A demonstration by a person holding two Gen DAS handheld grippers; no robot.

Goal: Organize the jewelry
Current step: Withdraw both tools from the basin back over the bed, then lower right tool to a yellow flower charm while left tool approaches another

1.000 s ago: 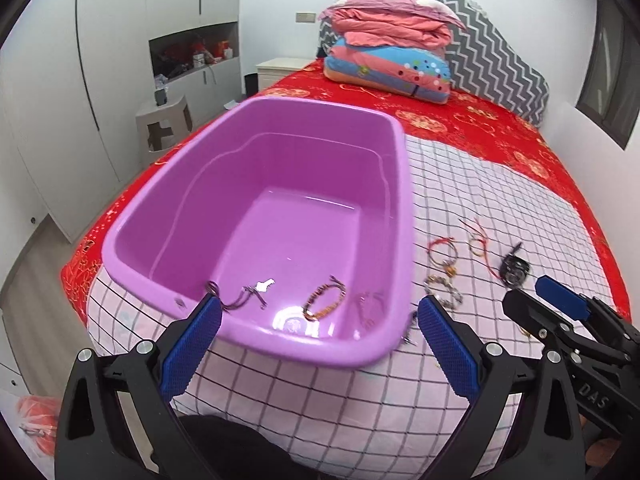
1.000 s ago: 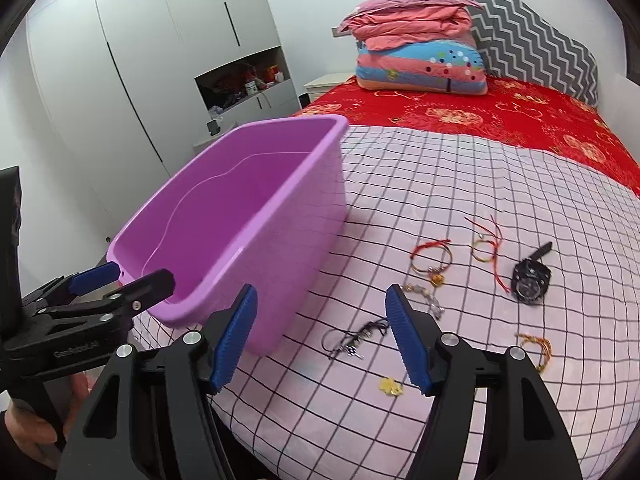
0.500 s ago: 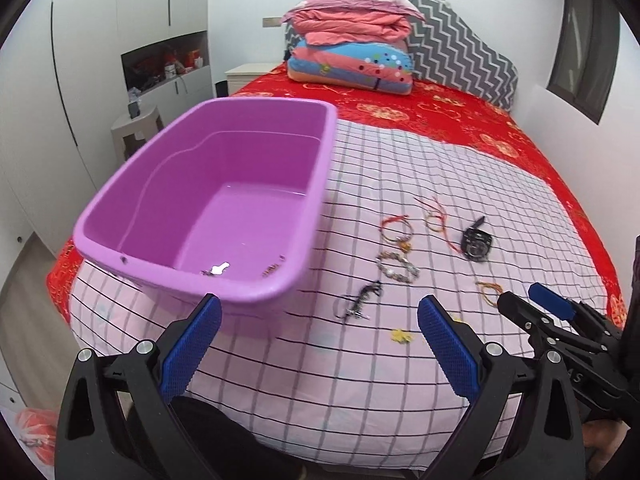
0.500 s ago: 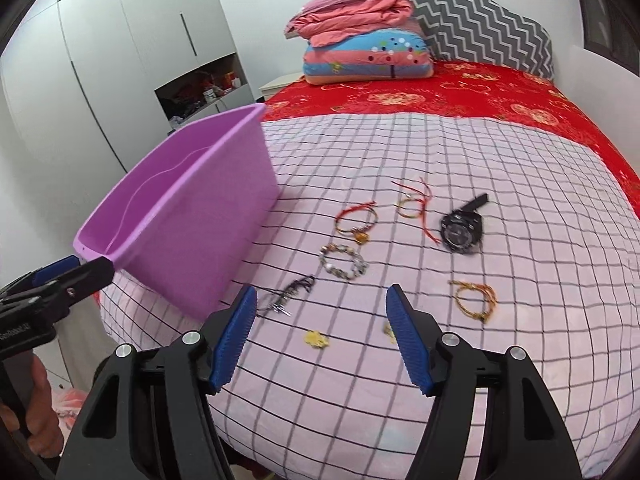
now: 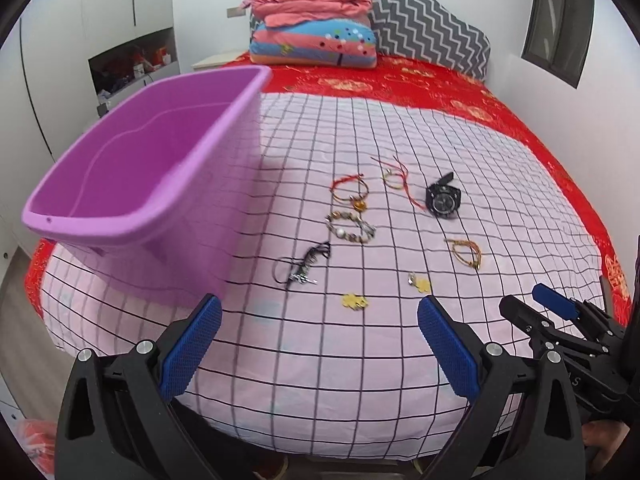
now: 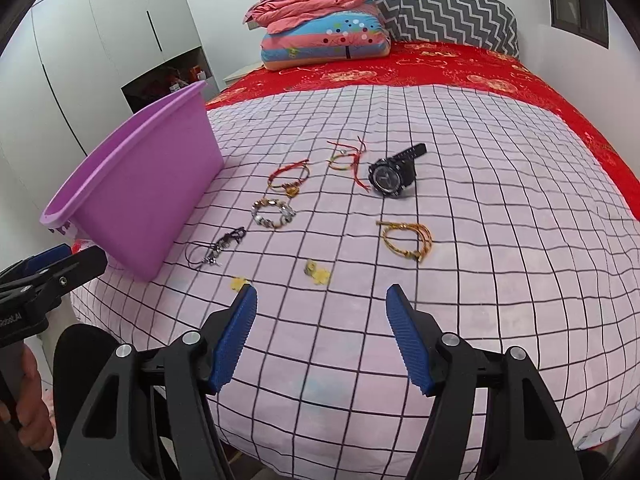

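Jewelry lies spread on the pink checked sheet (image 5: 360, 340) of a bed. There is a black watch (image 5: 443, 199) (image 6: 390, 176), a beaded bracelet (image 5: 350, 228) (image 6: 273, 213), two red string bracelets (image 5: 352, 194) (image 6: 289, 178), a yellow cord bracelet (image 5: 466, 252) (image 6: 407, 240), a black cord necklace (image 5: 302, 266) (image 6: 216, 249) and two small yellow charms (image 5: 354, 301) (image 6: 318, 274). A purple tub (image 5: 152, 200) (image 6: 140, 196) stands at the left. My left gripper (image 5: 318, 322) is open and empty, near the bed's front edge. My right gripper (image 6: 322, 312) is open and empty too, just short of the charms.
Folded quilts (image 5: 316, 28) and a zigzag pillow (image 5: 432, 28) are stacked at the head of the bed on a red cover. White wardrobes (image 6: 100, 40) with an open niche line the left wall. A hand (image 6: 28, 412) holds the left gripper's handle.
Both grippers have swung right, away from the tub and toward the jewelry on the sheet. The tub has slid to the left in both views. Jaws stay as wide as before.
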